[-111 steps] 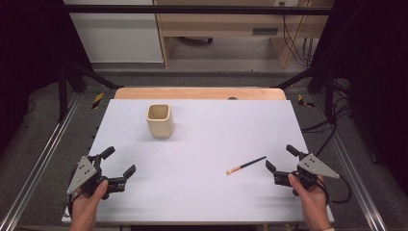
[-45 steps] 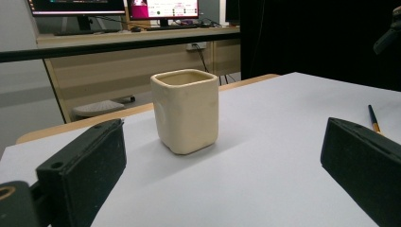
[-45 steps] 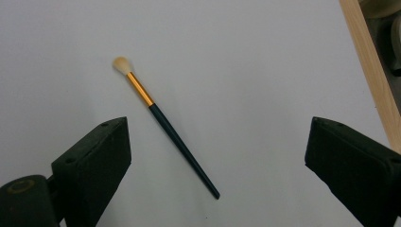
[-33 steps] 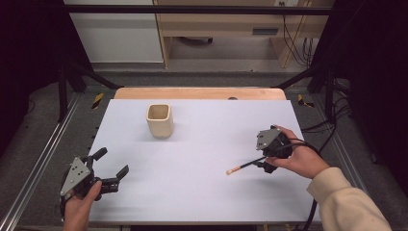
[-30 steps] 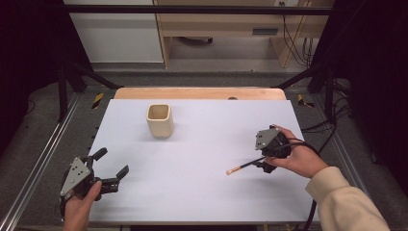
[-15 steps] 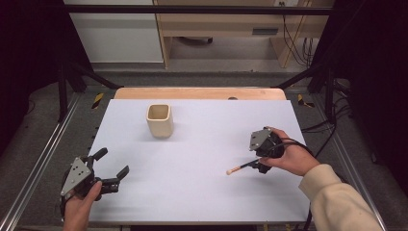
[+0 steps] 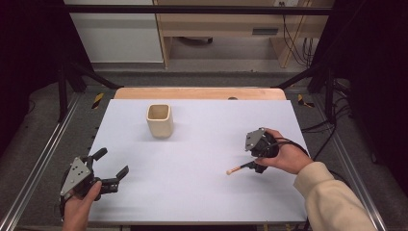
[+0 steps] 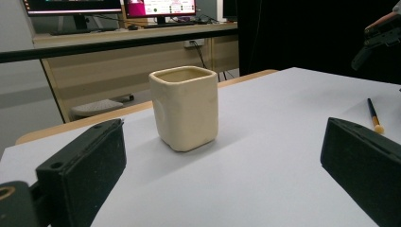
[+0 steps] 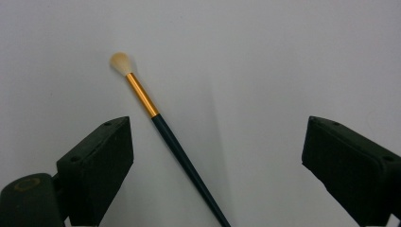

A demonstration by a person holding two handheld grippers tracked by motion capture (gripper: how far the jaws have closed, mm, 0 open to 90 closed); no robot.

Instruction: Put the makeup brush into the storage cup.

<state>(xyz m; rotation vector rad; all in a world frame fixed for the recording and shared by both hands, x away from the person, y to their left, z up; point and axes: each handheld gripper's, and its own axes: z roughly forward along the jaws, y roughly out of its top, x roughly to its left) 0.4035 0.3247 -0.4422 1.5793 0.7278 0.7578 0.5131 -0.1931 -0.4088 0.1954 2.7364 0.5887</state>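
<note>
A dark-handled paintbrush (image 7: 239, 168) with a gold ferrule and pale tip lies on the white tabletop, right of centre. My right gripper (image 7: 257, 166) points down over its handle end, open. In the right gripper view the paintbrush (image 9: 161, 125) runs diagonally between the wide-apart jaws of the right gripper (image 9: 217, 156), nearer the left jaw. A cream square cup (image 7: 159, 120) stands upright toward the far left. My left gripper (image 7: 112, 161) rests open near the front left corner, and in its own view the left gripper (image 8: 222, 156) faces the cup (image 8: 185, 108) from a distance.
The white tabletop (image 7: 192, 202) ends in a wooden strip (image 7: 192, 93) at the far side. Metal frame rails (image 7: 43, 154) flank both sides. A desk with monitors (image 8: 156, 7) stands beyond the table. Cables (image 7: 288, 29) hang at the back right.
My right gripper has come in from the front right edge, tipped downward over the paintbrush and crept slightly left. The left gripper has stayed about where it was, still open.
</note>
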